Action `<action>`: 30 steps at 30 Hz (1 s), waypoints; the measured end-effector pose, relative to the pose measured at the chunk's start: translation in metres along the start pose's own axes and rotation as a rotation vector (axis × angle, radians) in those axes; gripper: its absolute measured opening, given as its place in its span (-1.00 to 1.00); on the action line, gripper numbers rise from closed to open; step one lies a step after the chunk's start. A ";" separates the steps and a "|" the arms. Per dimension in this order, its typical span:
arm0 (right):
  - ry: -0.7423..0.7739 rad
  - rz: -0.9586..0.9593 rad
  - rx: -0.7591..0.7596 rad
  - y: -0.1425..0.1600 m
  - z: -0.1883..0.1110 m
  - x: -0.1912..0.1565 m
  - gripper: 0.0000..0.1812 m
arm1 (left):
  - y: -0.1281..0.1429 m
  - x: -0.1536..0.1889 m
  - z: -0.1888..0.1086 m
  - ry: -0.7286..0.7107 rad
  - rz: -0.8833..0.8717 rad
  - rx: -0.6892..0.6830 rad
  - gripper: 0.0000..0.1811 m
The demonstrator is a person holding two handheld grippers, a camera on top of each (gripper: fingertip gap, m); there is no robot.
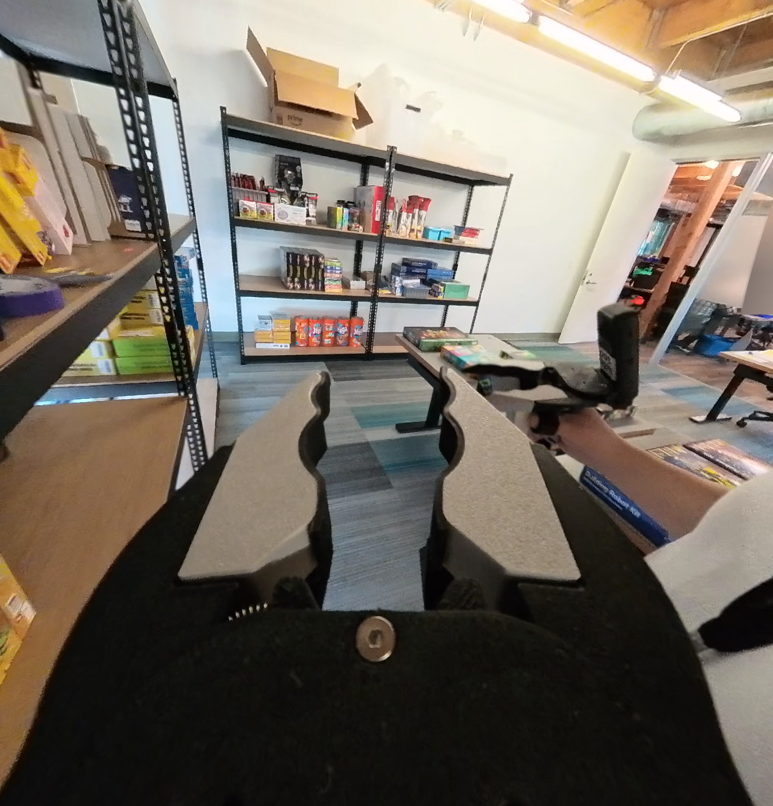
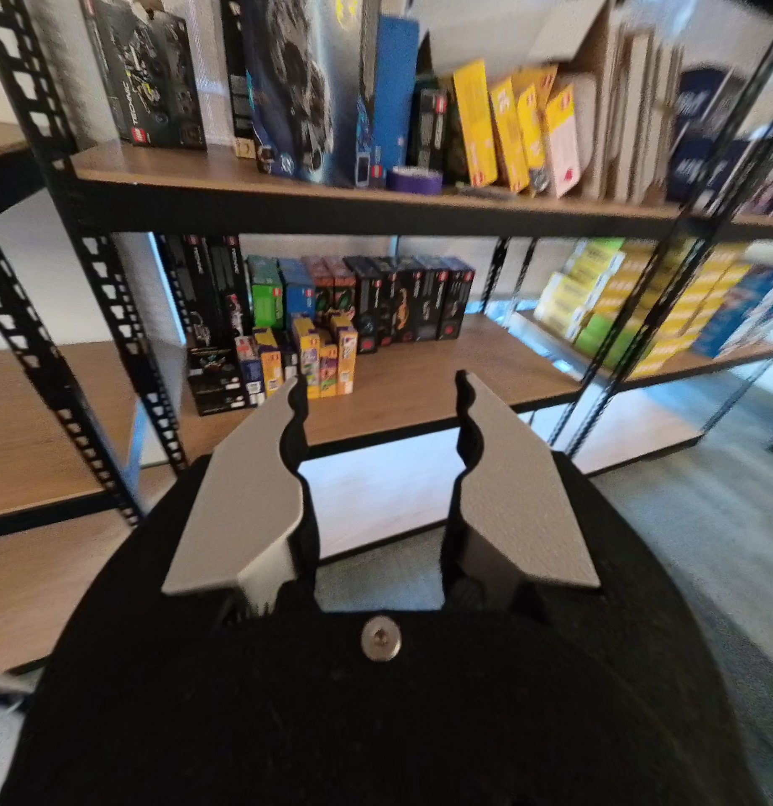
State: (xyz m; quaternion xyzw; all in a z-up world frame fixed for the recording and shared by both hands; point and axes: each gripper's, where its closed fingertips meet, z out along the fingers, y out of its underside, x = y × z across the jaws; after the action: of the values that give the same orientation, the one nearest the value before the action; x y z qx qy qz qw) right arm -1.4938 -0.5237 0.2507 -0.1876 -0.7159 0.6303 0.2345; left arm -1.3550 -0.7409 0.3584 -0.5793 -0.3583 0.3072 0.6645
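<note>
Between the parted, empty fingers of the left gripper (image 1: 382,384) lies carpeted floor (image 1: 367,488), with the right gripper (image 2: 381,384) likewise spread and empty before a shelf (image 2: 419,392) of small boxes (image 2: 306,353), purple tape roll (image 2: 414,179) above.

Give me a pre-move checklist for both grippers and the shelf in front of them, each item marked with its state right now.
1. Left gripper open and empty: ok, carpet shows between the fingers.
2. Right gripper open and empty: ok, nothing between the fingers.
3. Right gripper clear of the shelf board: ok, fingertips short of the edge, touching nothing.
4. Small yellow boxes standing upright ahead of the right gripper: ok.
5. Purple tape roll away from the grippers: ok, on the upper shelf.
6. Right wrist picture sharp enough to judge fine gaps: not ok, blurred.
</note>
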 end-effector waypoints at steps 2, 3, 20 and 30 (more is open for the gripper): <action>-0.055 0.105 -0.035 0.021 0.002 0.025 -0.19 | 0.001 -0.004 0.034 0.000 -0.020 0.003 -0.46; -0.090 0.155 -0.042 0.027 0.007 0.033 -0.14 | 0.000 -0.007 0.048 -0.008 -0.030 0.015 -0.47; -0.733 0.076 0.207 -0.111 0.369 -0.012 0.01 | 0.001 -0.158 0.082 -0.321 0.032 -0.066 -0.42; -0.806 -0.009 0.310 -0.177 0.489 -0.037 0.19 | -0.006 -0.228 0.096 -0.520 0.014 -0.018 -0.42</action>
State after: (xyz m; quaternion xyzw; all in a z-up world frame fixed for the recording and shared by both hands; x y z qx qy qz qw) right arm -1.7387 -0.9669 0.3760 0.1140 -0.6480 0.7522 -0.0360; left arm -1.5617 -0.8770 0.3433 -0.4890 -0.5160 0.4473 0.5428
